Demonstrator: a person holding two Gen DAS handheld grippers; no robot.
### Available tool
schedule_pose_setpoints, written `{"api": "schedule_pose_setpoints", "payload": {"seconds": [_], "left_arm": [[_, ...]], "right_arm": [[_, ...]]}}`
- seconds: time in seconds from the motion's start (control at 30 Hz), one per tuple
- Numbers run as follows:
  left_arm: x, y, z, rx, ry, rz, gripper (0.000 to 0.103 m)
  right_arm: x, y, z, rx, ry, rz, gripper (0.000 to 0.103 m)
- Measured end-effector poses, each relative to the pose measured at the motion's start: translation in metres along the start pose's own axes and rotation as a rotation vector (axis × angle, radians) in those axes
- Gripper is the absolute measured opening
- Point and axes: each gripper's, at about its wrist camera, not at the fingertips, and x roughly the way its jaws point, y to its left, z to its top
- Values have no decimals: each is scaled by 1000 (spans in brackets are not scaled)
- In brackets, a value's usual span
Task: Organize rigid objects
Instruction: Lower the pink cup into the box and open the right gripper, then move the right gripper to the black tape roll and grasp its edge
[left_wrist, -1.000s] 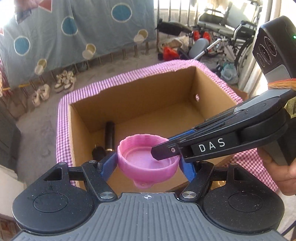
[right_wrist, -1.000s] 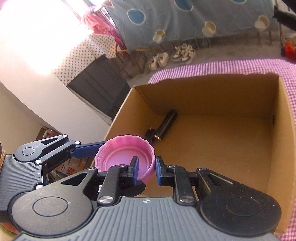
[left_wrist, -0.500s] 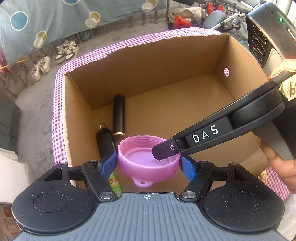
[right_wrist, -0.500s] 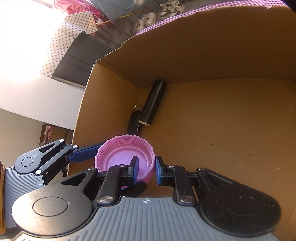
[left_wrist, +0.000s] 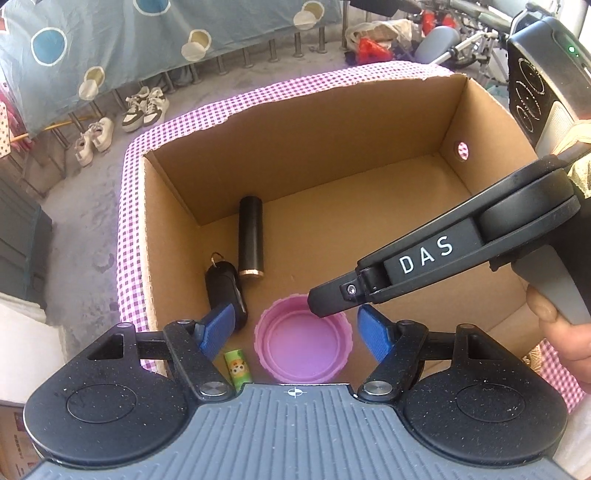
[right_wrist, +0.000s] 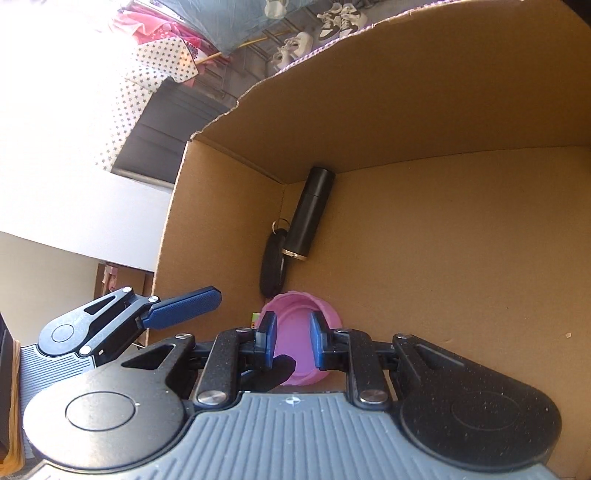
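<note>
Ridged pink plastic cap (left_wrist: 303, 347) in cardboard box (left_wrist: 332, 147): right gripper (right_wrist: 291, 332) jaws pinch its rim, left gripper (left_wrist: 295, 321) jaws released.

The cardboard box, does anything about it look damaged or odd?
Yes. The cardboard box has a ragged, torn top edge along its far wall, and a small round hole punched through its right wall shows the checked cloth behind. Its contents look unharmed.

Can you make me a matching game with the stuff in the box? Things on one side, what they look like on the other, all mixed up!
Things:
1. cap
2. tube
3. key
4. battery

Looks:
A. green
B. black with a gold end
C. pink
D. black with a metal ring

Pairs: 1-C, 2-B, 3-D, 4-A
</note>
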Motion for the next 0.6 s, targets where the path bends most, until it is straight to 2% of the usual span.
{"api": "schedule_pose_setpoints", "payload": {"seconds": [0.13,0.27,0.43,0.6], "left_arm": [[-19,0,-4,-20,-59,-14,73],[-48,-4,-14,-25,-140,-32,73],[-86,-12,-35,-18,-237,-77,74],[-109,-25,-66,-14,-307,-114,76]], "right_arm": [[-26,4,-3,-2,-69,26,22],[-63,10,-20,-16,-148,68,22],[-116,12,-66,-52,-260,102,22],[-157,5,-120,-74,-362,97,23]]}}
